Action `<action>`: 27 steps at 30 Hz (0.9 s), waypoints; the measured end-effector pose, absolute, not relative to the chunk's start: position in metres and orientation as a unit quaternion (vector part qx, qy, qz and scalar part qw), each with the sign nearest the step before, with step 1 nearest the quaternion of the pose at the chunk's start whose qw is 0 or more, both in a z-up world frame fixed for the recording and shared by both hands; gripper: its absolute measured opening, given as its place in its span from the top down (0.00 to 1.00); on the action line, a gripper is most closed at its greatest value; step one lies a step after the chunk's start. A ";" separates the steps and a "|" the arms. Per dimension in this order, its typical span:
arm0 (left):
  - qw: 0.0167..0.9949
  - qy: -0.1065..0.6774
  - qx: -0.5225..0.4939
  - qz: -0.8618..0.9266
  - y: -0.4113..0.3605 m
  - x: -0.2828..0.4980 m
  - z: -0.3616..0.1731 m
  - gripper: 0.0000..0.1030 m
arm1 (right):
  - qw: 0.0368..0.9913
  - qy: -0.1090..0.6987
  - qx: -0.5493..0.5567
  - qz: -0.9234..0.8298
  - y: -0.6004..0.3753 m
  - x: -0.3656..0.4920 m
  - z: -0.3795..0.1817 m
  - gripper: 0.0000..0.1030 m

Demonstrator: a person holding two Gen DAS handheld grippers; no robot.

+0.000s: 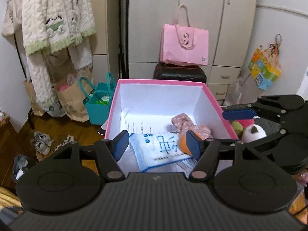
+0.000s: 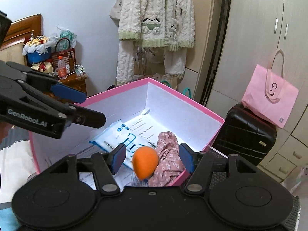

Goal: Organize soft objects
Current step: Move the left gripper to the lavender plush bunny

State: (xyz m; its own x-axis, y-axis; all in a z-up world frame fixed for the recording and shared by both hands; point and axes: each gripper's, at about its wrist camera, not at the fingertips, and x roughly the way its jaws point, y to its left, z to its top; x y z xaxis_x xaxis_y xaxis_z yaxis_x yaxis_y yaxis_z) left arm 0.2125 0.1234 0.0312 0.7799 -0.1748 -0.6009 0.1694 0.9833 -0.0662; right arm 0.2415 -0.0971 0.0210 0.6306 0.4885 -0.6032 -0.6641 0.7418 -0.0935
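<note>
A pink box point(image 1: 113, 100) with a white inside stands open; it also shows in the right wrist view point(image 2: 200, 105). In it lie a blue-and-white packet point(image 1: 159, 150), papers, a pink floral cloth point(image 2: 169, 157) and an orange ball point(image 2: 145, 162). The ball looks blurred, between and below my right gripper's fingers, touching neither. My right gripper point(image 2: 152, 157) is open over the box's near edge. My left gripper point(image 1: 156, 145) is open and empty above the box. The ball shows partly behind its right finger point(image 1: 182, 144).
Right of the box lie plush toys, one white with ears point(image 1: 254, 132), a yellow-green ball point(image 1: 236, 127) and something pink. A black suitcase point(image 2: 244, 132) with a pink bag point(image 2: 269, 100) stands behind. Bags point(image 1: 98, 104) and shoes point(image 1: 41, 141) sit on the floor at left.
</note>
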 end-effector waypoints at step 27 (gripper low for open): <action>0.924 0.283 0.067 -0.249 0.048 0.098 0.083 0.17 | 0.897 0.224 -0.169 0.342 -0.202 0.105 0.075 0.30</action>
State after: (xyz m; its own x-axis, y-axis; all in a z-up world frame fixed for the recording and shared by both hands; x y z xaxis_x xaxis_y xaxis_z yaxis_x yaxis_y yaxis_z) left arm 0.0985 0.0481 0.0826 0.7151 -0.4227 -0.5567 0.4990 0.8664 -0.0168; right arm 0.1045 -0.2015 0.0746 0.6653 0.5386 -0.5170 -0.6897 0.7085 -0.1494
